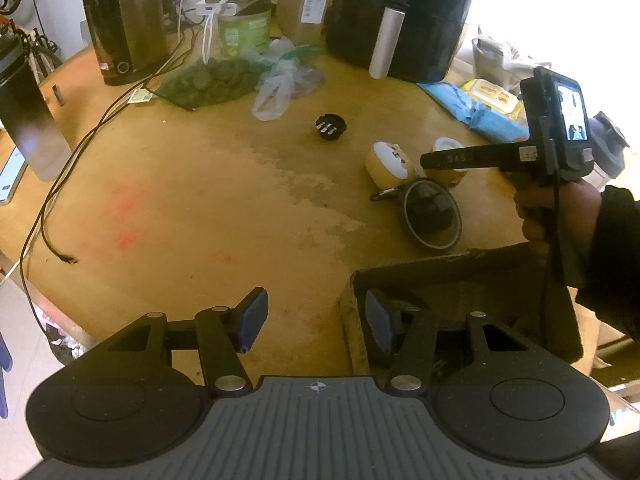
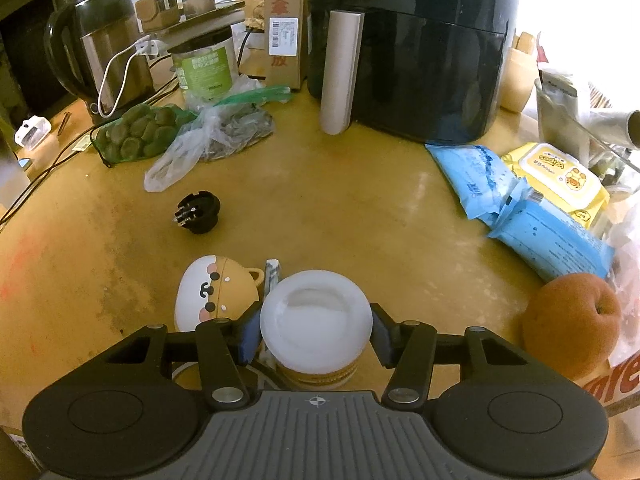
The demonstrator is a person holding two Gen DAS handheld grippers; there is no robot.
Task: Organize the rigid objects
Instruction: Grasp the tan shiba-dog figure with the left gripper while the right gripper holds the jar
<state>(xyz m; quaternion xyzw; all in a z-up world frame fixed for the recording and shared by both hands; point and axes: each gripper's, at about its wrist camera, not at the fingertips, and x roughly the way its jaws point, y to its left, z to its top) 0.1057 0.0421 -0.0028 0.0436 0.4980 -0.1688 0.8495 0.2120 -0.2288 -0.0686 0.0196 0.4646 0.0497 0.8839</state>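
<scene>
My right gripper (image 2: 316, 330) straddles the white-lidded jar (image 2: 316, 320), pads beside the lid; whether they press it I cannot tell. The bear-faced case (image 2: 212, 294) sits at its ten o'clock. My left gripper (image 1: 316, 322) hangs spread (nothing held) over the cardboard box (image 1: 472, 276) edge.

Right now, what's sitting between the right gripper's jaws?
In the right wrist view, a white-lidded jar stands between the right gripper jaws; whether both pads touch it is unclear. The bear-faced case lies just left, outside them.
</scene>
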